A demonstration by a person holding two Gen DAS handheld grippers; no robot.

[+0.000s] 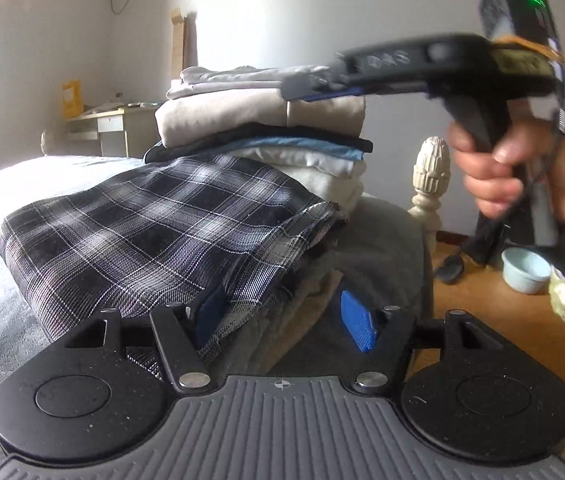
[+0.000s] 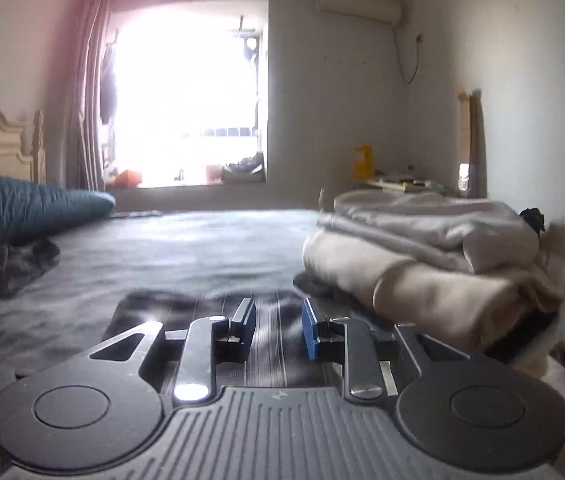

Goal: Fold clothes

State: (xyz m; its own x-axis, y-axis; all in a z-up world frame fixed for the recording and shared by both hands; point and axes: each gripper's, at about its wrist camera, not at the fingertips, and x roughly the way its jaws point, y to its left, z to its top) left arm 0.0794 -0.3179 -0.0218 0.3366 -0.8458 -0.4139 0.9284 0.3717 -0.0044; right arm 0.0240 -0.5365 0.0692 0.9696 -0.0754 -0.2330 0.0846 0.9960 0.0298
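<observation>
While a tall stack [image 1: 262,120] of folded clothes already stands on the bed [image 2: 202,248], a folded plaid shirt [image 1: 154,236] lies just in front of it, leaning against the stack's lower layers. That stack (beige and grey pieces on top, dark, blue and white ones beneath) suggests most of the folding is done.

From the left wrist view, the left gripper [image 1: 282,320] sits low at the near edge of the shirt. Its jaws stand fairly wide; the near corner of the plaid cloth lies against the dark left pad [image 1: 210,314], while the blue right pad [image 1: 356,324] stands clear over grey bedding. I cannot see the pads pressing on the cloth, so I read it as open, not gripping.

The right gripper [image 2: 278,328] is held in a hand [image 1: 494,172] up at the level of the stack's top, its tip reaching in front of the beige layer. In its own view the jaws are narrow with nothing between them; the plaid cloth shows below the gap.

My judgement is that the shirt is folded and the step left for it is to lift it onto the stack. A dark rumpled heap [image 2: 2,264] lies far across the bed beside a teal quilt [image 2: 30,204]; whether it is clothing waiting to be folded I cannot tell.
</observation>
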